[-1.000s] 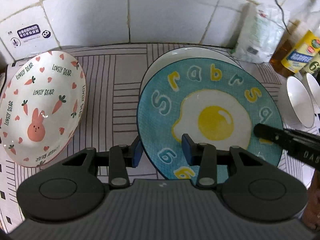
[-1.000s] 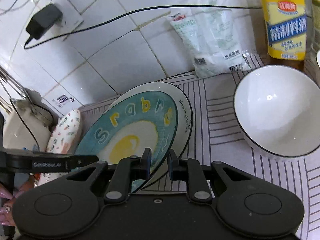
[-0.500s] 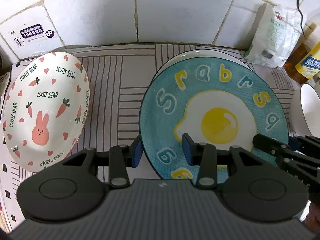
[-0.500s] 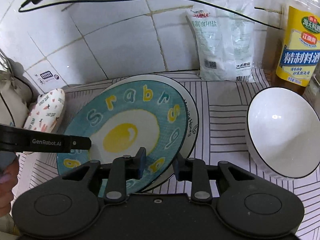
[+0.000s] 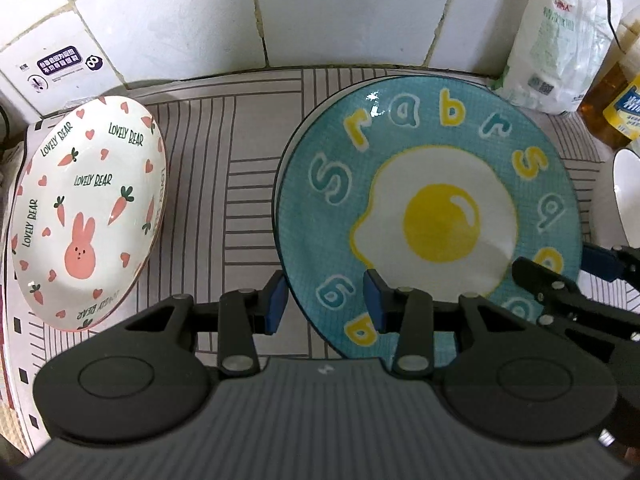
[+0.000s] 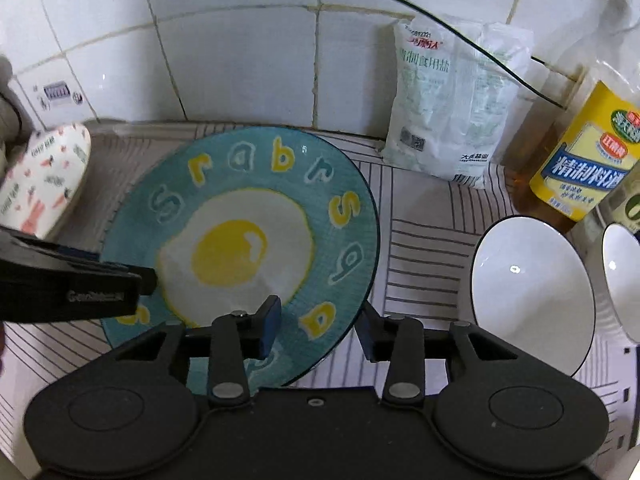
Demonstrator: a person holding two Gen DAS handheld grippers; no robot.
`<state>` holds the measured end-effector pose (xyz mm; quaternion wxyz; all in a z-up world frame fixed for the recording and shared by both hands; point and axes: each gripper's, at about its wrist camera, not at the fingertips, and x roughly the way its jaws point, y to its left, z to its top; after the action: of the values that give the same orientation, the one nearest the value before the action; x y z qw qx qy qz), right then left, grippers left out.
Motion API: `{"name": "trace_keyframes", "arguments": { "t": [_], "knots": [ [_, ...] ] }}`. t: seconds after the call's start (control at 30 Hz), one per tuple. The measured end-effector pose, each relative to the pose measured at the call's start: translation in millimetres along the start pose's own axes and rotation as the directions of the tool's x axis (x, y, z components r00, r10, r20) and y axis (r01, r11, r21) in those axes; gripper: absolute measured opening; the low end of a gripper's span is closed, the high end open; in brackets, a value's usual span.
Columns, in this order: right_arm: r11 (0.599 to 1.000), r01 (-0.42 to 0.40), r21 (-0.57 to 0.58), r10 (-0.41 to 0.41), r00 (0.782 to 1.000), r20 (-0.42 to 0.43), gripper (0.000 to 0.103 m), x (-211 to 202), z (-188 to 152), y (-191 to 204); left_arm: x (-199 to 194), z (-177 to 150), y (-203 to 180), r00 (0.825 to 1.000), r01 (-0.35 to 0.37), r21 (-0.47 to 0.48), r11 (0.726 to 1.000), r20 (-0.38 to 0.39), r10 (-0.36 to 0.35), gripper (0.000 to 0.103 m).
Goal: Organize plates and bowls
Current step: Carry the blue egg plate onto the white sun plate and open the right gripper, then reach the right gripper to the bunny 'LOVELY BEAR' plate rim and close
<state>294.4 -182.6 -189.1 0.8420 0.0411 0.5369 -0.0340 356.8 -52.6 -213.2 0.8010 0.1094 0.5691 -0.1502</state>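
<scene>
A blue fried-egg plate point(image 5: 432, 216) lies flat on top of a white plate, whose rim shows as a sliver at its left edge, on the striped mat. My left gripper point(image 5: 325, 300) is open, its jaws straddling the blue plate's near left rim. My right gripper point(image 6: 316, 330) is open, its jaws wide on either side of the blue plate point(image 6: 240, 240) near its right rim. A white bunny-and-carrot bowl point(image 5: 86, 212) sits tilted at the left. Two white bowls point(image 6: 532, 292) stand at the right.
A tiled wall runs along the back. A salt bag point(image 6: 456, 104) and a yellow-labelled bottle point(image 6: 584, 160) stand at the back right. A black cable point(image 6: 440, 16) hangs across the wall. The striped mat point(image 5: 240, 168) covers the counter.
The blue plate has come down from a tilt to lie flat on the white plate. My right gripper has opened wide and let go of its rim. Both grippers shifted slightly.
</scene>
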Motion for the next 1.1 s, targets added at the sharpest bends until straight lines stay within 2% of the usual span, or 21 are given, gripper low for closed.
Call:
{"name": "trace_keyframes", "arguments": {
  "t": [0.13, 0.23, 0.33, 0.43, 0.57, 0.77, 1.1],
  "knots": [
    [0.998, 0.033, -0.061, -0.032, 0.999, 0.016, 0.043, 4.5, -5.8, 3.6, -0.8, 0.3, 3.3, 1.0, 0.007, -0.024, 1.0, -0.001, -0.007, 0.039],
    [0.999, 0.019, -0.048, -0.017, 0.999, 0.037, 0.043, 2.2, -7.9, 0.2, -4.2, -2.0, 6.6, 1.0, 0.017, -0.048, 0.999, 0.0, -0.017, 0.038],
    [0.999, -0.036, -0.033, 0.038, 0.998, 0.054, 0.043, -4.4, -14.4, -7.0, -15.5, -8.9, 7.6, 0.999, 0.034, -0.054, 0.998, 0.015, -0.033, 0.038],
    [0.995, -0.1, 0.013, 0.098, 0.989, 0.106, 0.043, -20.7, -24.2, -16.9, -31.9, -18.0, 7.9, 0.998, 0.041, -0.052, 0.998, 0.042, -0.039, 0.038],
    [0.983, -0.179, 0.034, 0.17, 0.967, 0.188, 0.043, -44.1, -39.1, -29.9, -52.9, -32.9, 11.2, 0.996, 0.048, -0.065, 0.997, 0.074, -0.043, 0.038],
    [0.961, -0.276, 0.022, 0.258, 0.921, 0.292, 0.043, -75.0, -53.5, -42.2, -83.7, -60.6, 18.2, 0.993, 0.032, -0.075, 0.997, 0.119, -0.022, 0.038],
    [0.931, -0.362, -0.051, 0.353, 0.851, 0.39, 0.045, -121.4, -69.1, -33.3, -128.9, -92.8, 55.5, 0.985, 0.033, -0.142, 0.989, 0.175, -0.007, 0.041]
  ]
}}
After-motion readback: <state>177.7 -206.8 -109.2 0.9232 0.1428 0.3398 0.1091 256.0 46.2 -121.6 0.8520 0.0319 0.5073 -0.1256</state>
